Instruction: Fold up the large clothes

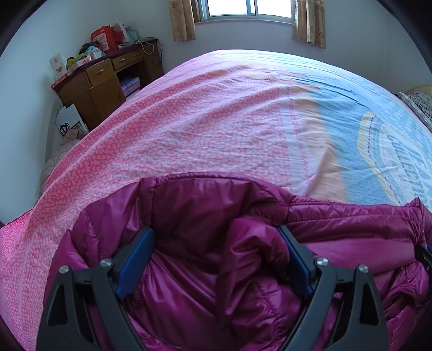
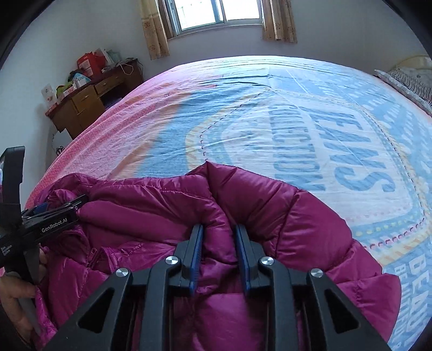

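A magenta quilted down jacket (image 1: 205, 205) lies bunched at the near edge of the bed (image 1: 205, 118). My left gripper (image 1: 217, 237) is open, its blue-padded fingers wide apart with jacket folds bulging between them. In the right wrist view the jacket (image 2: 283, 213) fills the lower half. My right gripper (image 2: 218, 232) has its fingers closed in on a raised fold of the jacket. The left gripper (image 2: 58, 206) shows at the left edge of that view, held by a hand.
The bed sheet is pink on the left and blue with large lettering (image 2: 324, 151) on the right. A wooden desk (image 1: 108, 81) piled with boxes stands at the far left. A pillow (image 2: 407, 78) lies far right. A curtained window (image 1: 247, 10) is behind.
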Motion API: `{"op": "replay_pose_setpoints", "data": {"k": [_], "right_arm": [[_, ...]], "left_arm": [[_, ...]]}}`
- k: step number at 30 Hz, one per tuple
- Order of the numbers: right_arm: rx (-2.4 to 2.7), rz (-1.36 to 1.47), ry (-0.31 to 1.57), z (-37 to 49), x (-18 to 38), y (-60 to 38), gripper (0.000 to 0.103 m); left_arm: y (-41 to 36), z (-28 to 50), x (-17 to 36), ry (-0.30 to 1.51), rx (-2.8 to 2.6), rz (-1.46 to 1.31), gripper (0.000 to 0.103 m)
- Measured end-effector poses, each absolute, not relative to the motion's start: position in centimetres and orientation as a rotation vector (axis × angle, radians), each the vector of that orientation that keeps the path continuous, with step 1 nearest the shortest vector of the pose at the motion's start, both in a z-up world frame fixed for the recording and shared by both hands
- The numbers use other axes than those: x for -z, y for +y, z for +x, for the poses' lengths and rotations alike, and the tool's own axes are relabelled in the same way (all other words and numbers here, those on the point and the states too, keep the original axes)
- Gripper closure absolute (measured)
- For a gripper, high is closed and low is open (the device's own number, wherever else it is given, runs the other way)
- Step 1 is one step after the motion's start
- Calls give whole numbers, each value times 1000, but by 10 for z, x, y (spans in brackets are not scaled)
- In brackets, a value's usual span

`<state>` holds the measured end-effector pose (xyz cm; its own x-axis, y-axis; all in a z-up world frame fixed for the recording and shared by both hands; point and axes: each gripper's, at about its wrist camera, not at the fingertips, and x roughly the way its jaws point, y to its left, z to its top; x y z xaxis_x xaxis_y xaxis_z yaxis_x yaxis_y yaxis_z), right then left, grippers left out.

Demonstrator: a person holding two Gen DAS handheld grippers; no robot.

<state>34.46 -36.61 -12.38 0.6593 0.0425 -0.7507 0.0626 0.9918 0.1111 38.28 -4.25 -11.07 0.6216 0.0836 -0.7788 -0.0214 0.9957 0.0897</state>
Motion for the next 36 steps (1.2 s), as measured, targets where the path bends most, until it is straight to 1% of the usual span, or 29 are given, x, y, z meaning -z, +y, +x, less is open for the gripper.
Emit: {"op": "replay_pose_setpoints", "data": {"k": [5, 7, 9, 11, 12, 13, 15, 18, 21, 23, 25, 27, 28, 31, 36], "right_arm": [[12, 133, 826, 339, 120, -368, 76], [3, 151, 822, 335, 117, -371, 72], [-16, 180, 832, 327, 113, -374, 70], [-15, 206, 784, 303, 101, -377, 69], [-29, 241, 746, 282, 92, -381, 67], [-45, 271, 723, 266, 87, -383, 61], [-64, 310, 679, 232, 75, -387, 57], [-75, 286, 624, 174, 55, -387, 57], [-70, 239, 557, 109, 33, -389, 56], [-59, 215, 526, 72, 22, -392, 55], [-44, 183, 503, 31, 12, -395, 44], [-35, 169, 490, -6, 9, -398, 39], [-34, 174, 491, -25, 9, -402, 38], [-44, 227, 524, -74, 17, -416, 37], [-110, 340, 655, -117, 51, -423, 37]], "left_arm": [[-37, 381, 106, 909, -21, 32, 11], [-33, 372, 97, 906, 5, 26, 11], [-27, 352, 81, 863, 33, 13, 11], [-23, 335, 69, 824, 45, 20, 10], [-21, 321, 62, 795, 41, 35, 10], [-19, 312, 58, 776, 35, 48, 10], [-18, 290, 50, 729, 16, 80, 10], [-20, 263, 41, 675, 10, 136, 10], [-19, 236, 36, 651, 52, 161, 9], [-15, 215, 36, 649, 105, 166, 8], [-7, 195, 37, 651, 152, 166, 5], [5, 170, 40, 645, 183, 171, 2], [15, 157, 41, 636, 192, 177, 2], [48, 120, 47, 639, 198, 149, 1], [95, 76, 64, 685, 190, 31, 1]]}}
